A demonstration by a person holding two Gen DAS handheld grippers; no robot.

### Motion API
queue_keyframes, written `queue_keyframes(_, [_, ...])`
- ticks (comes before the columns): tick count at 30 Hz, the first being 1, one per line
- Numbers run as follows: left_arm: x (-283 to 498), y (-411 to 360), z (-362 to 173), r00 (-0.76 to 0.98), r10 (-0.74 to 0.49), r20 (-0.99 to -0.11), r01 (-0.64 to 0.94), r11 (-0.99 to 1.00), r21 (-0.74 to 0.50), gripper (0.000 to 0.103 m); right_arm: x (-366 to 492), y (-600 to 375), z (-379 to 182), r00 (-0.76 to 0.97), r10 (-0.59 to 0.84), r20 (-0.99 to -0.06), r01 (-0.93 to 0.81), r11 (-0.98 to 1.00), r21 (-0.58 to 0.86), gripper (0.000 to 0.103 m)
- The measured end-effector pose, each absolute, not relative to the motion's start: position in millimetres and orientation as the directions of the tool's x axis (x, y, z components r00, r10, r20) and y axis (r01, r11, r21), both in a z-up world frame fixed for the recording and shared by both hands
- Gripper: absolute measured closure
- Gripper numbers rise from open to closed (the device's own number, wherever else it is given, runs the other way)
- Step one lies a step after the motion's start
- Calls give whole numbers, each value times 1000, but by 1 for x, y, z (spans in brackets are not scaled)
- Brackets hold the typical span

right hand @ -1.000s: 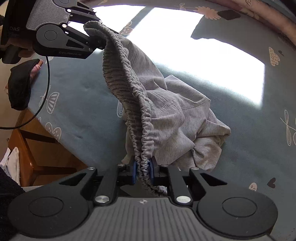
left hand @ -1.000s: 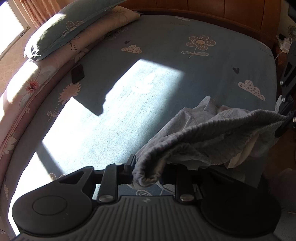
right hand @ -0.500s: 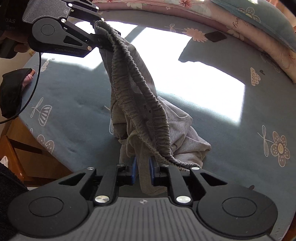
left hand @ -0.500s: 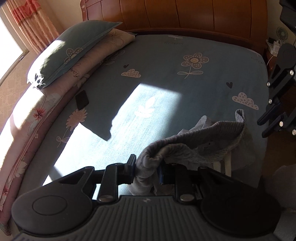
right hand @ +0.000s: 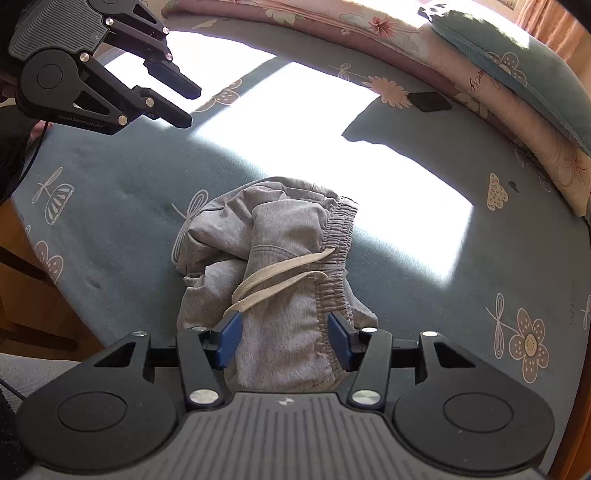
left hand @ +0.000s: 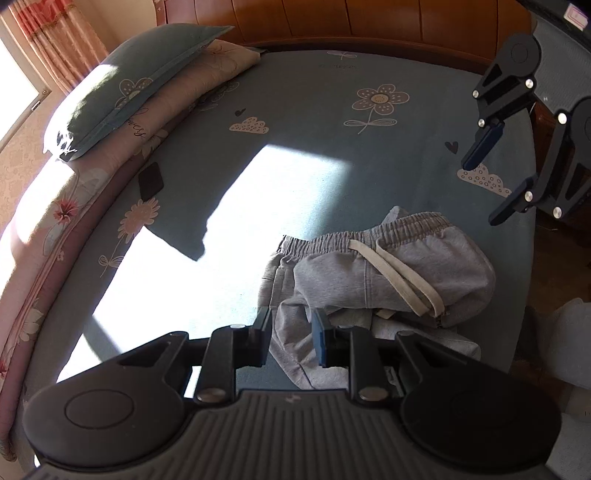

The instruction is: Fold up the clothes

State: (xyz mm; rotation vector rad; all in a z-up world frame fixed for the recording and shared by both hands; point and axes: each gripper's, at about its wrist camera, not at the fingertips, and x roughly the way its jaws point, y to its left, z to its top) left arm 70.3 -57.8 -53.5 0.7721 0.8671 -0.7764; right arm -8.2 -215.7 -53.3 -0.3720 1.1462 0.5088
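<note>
Grey sweatpants (right hand: 273, 266) heaped on bed (right hand: 110, 184). Our left tongs (left hand: 291, 334) narrow, empty; our right tongs (right hand: 282, 341) opening, gripping nothing.

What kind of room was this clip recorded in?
Most likely a bedroom: a bed with a blue-grey flower-and-cloud printed sheet, a polished wooden headboard, a blue-grey pillow stacked on a pink floral quilt, and a pink curtain by a sunlit window.
</note>
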Motion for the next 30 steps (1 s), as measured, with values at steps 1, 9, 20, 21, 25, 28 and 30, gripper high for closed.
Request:
queue_keyframes(1, [70, -59, -58, 418, -256, -872, 831, 495, 253, 81, -6, -219, -58, 303, 202, -931, -558, 830, -2, 46])
queue_keyframes(9, [81, -90, -84, 385, -204, -900, 830, 503, 241, 79, 12, -251, -102, 196, 292, -936, -533, 833, 149, 46])
queue_keyframes(20, [146, -116, -155, 302, -189, -934, 762, 637, 117, 78, 96, -306, -183, 181, 517, -837, -396, 817, 419, 39])
queue_keyframes(21, [150, -115, -161, 280, -202, -939, 756, 649, 85, 77, 108, -310, -192, 183, 546, -817, -369, 809, 458, 39])
queue_keyframes(25, [171, -109, -182, 213, -244, -946, 727, 686, -13, 76, 157, -317, -231, 185, 650, -737, -273, 755, 596, 38])
queue_keyframes(28, [188, -106, -192, 220, -242, -945, 724, 690, -8, 76, 184, -317, -258, 180, 711, -680, -210, 703, 679, 36])
queue_keyframes(30, [200, -105, -196, 225, -248, -942, 723, 691, -9, 75, 198, -316, -279, 176, 741, -649, -156, 672, 724, 35])
